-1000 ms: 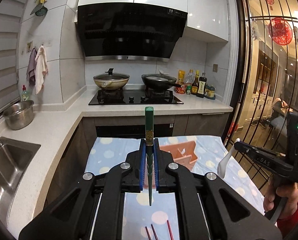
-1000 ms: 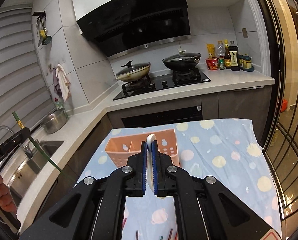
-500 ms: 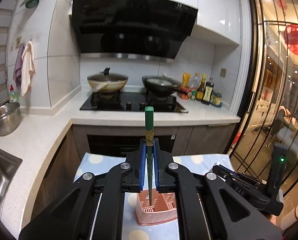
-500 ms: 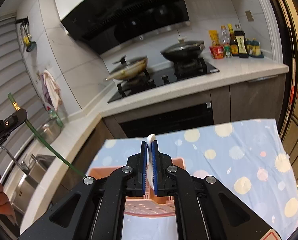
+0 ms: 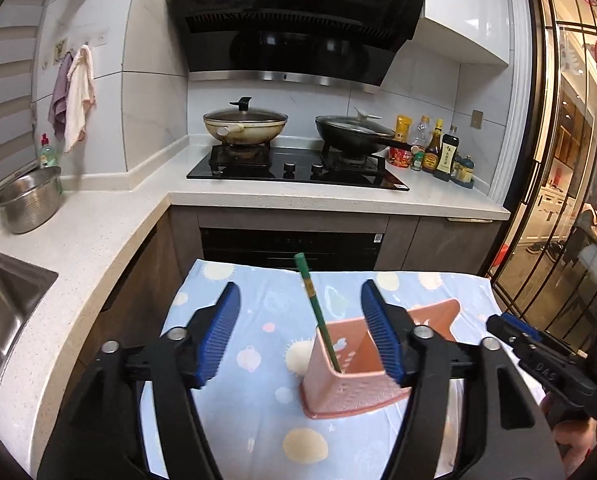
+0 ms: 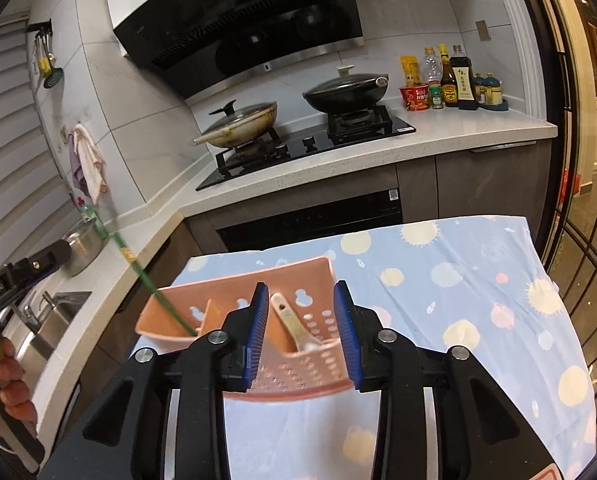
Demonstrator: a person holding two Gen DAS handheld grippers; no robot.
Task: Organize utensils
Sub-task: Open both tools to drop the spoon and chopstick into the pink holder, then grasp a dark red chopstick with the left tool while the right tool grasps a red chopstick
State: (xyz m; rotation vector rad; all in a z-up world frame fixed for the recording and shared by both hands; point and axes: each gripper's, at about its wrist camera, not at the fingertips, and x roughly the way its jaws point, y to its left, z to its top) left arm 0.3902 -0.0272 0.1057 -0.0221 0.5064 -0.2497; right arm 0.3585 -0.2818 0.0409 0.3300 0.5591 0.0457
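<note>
A pink perforated utensil holder [image 5: 350, 376] [image 6: 298, 364] stands on the blue dotted tablecloth [image 5: 254, 320]. A green chopstick [image 5: 318, 316] [image 6: 158, 300] leans in its left compartment, free of my left gripper [image 5: 300, 332], whose jaws are opening wide on either side of it without touching. A white spoon [image 6: 292, 326] lies handle-up in the right compartment. My right gripper [image 6: 300, 328] hovers over it, jaws opening, pads clear of the spoon. The other gripper shows at each view's edge.
Beyond the cloth-covered table runs an L-shaped counter [image 5: 98, 220] with a hob [image 5: 298, 168], two lidded pans, sauce bottles [image 5: 438, 152], a steel bowl [image 5: 28, 200] and a sink [image 5: 2, 300]. Glass doors [image 5: 570, 160] stand at the right.
Both grippers came down over the holder and their jaws parted. The green chopstick and the white spoon, held before, now rest in the holder.
</note>
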